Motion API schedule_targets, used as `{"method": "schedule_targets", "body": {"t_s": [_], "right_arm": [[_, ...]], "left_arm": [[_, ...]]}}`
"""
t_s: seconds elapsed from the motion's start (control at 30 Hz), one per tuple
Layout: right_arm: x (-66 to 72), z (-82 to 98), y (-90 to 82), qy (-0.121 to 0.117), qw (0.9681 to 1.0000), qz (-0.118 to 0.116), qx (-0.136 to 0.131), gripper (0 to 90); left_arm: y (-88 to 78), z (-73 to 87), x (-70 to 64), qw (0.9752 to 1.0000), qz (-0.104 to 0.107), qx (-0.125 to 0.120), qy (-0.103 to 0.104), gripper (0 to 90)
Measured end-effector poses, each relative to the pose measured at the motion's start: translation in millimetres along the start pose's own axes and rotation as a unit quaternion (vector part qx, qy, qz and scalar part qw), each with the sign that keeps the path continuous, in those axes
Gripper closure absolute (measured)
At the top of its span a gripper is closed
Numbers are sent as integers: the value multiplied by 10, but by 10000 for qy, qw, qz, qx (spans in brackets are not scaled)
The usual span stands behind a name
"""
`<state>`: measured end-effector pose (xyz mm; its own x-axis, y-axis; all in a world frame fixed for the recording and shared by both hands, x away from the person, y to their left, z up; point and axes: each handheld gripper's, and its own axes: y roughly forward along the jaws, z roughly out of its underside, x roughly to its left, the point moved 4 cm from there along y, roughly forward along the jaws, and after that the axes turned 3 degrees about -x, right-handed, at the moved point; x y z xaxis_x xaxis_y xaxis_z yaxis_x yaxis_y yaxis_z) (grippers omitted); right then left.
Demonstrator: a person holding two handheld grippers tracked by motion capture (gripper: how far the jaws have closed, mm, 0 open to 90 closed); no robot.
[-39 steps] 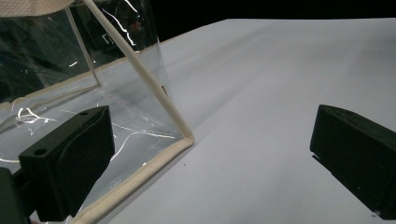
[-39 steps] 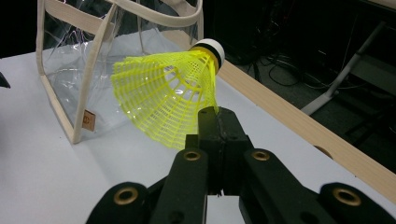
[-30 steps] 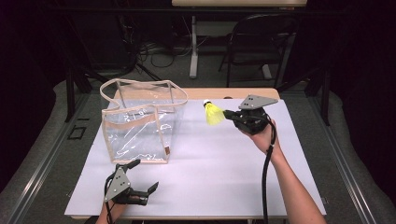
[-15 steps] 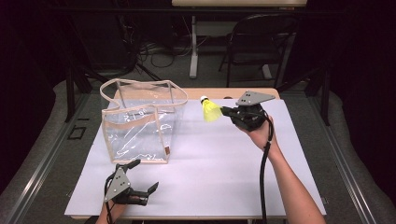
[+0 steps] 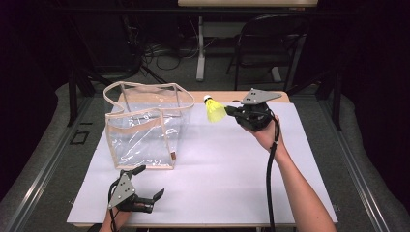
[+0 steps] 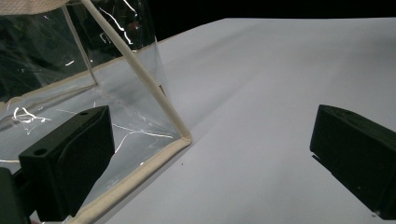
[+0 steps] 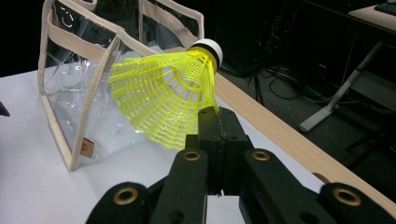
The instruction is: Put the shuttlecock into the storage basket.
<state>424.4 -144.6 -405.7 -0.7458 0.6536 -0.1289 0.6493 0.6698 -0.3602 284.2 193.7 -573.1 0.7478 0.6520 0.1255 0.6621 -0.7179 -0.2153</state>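
A yellow shuttlecock (image 5: 214, 110) (image 7: 168, 93) with a white cork hangs in the air right of the bag, and my right gripper (image 5: 229, 110) (image 7: 215, 119) is shut on the rim of its skirt. The clear plastic bag (image 5: 145, 126) (image 7: 88, 70) (image 6: 70, 79) with beige trim stands upright and open-topped on the left of the white table (image 5: 222, 174). Near the front edge, just below the bag's front corner, my left gripper (image 5: 149, 182) (image 6: 210, 158) rests low on the table, jaws wide apart with nothing between them.
A wooden strip (image 5: 285, 97) runs along the table's far edge. Behind it stand a dark chair (image 5: 270, 48), a desk leg (image 5: 200, 48) and loose cables on the floor. The right and front of the white table surface are bare.
My right gripper has carried the shuttlecock a little up and toward the bag. The left gripper has stayed where it was.
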Motion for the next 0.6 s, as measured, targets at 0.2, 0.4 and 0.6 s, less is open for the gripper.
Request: {"method": "schedule_targets", "body": {"t_s": [0.2,0.4,0.6], "right_arm": [[-2,-59,36,-20,10000,-28,-9,900],[7,-112,70,-50,10000,-67,-30,900],[5,-175,103,-69,9999,-81,-48,900]], "left_arm": [[6,4,3,10000,-7,39,-2,0],[9,7,5,10000,-30,91,20,0],[7,4,4,10000,-27,76,8,0]]}}
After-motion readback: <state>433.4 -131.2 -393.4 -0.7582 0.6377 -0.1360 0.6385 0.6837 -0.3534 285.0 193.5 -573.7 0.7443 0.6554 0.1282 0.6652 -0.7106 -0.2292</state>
